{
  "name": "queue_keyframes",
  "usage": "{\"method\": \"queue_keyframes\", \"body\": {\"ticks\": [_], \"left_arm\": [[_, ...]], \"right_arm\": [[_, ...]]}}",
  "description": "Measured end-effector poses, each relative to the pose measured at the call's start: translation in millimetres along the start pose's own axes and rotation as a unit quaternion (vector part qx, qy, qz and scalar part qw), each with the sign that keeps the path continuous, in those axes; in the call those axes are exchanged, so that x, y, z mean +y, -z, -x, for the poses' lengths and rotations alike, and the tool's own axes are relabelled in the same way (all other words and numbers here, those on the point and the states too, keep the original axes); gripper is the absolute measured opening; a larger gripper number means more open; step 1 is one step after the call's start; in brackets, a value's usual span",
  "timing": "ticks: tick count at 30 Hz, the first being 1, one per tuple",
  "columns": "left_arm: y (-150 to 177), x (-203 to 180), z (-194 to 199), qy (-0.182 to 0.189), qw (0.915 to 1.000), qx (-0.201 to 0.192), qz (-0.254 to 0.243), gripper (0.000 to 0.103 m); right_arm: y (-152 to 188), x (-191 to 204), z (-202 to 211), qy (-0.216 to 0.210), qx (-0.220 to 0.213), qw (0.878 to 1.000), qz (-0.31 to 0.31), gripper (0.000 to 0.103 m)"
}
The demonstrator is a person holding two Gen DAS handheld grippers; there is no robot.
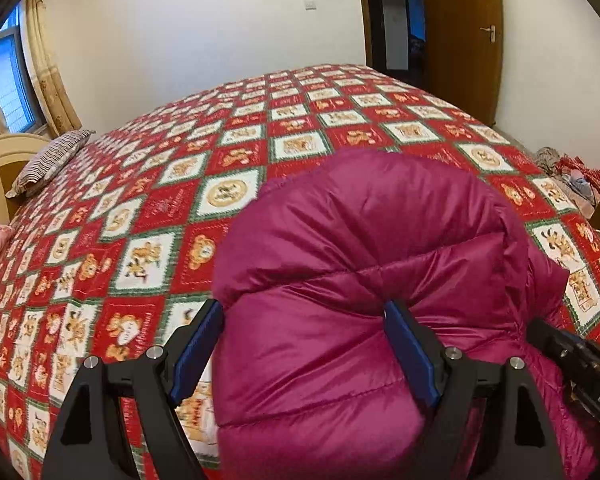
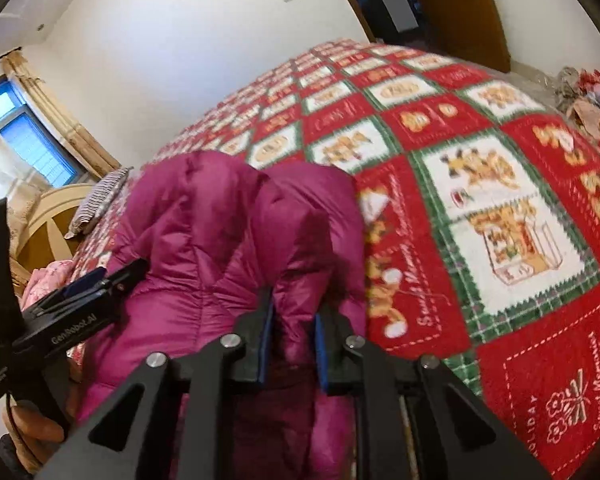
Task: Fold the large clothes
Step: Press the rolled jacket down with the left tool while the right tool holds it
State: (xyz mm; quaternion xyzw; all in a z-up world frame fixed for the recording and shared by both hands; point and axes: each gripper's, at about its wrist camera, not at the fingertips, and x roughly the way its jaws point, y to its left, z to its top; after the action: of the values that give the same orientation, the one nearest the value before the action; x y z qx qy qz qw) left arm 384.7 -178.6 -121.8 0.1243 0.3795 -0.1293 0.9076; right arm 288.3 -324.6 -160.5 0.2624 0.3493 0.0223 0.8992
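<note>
A puffy magenta down jacket lies bunched on the red, white and green patchwork bedspread. My left gripper stands open and wide, its blue pads on either side of a thick bulge of the jacket, the right pad denting the fabric. In the right wrist view my right gripper is shut on a narrow raised fold of the jacket near its right side. The left gripper shows there at the jacket's left side, held by a hand.
The bedspread stretches far beyond the jacket. A striped pillow leans by the wooden headboard at the left. A heap of cloth and bags sits off the bed's right side, near a brown door.
</note>
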Motion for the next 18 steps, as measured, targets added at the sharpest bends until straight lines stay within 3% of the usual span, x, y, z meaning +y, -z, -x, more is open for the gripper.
{"method": "queue_keyframes", "body": {"ticks": [11,18], "left_arm": [[13,-1,-22,0.01,0.9996,-0.006,0.025,0.093],[14,-10,-26,-0.006,0.9999,-0.004,0.009,0.095]], "right_arm": [[-1,-12,-2,-0.013,0.019,1.0,-0.015,0.019],[-10,-4,15,0.015,0.026,0.999,0.014,0.021]]}}
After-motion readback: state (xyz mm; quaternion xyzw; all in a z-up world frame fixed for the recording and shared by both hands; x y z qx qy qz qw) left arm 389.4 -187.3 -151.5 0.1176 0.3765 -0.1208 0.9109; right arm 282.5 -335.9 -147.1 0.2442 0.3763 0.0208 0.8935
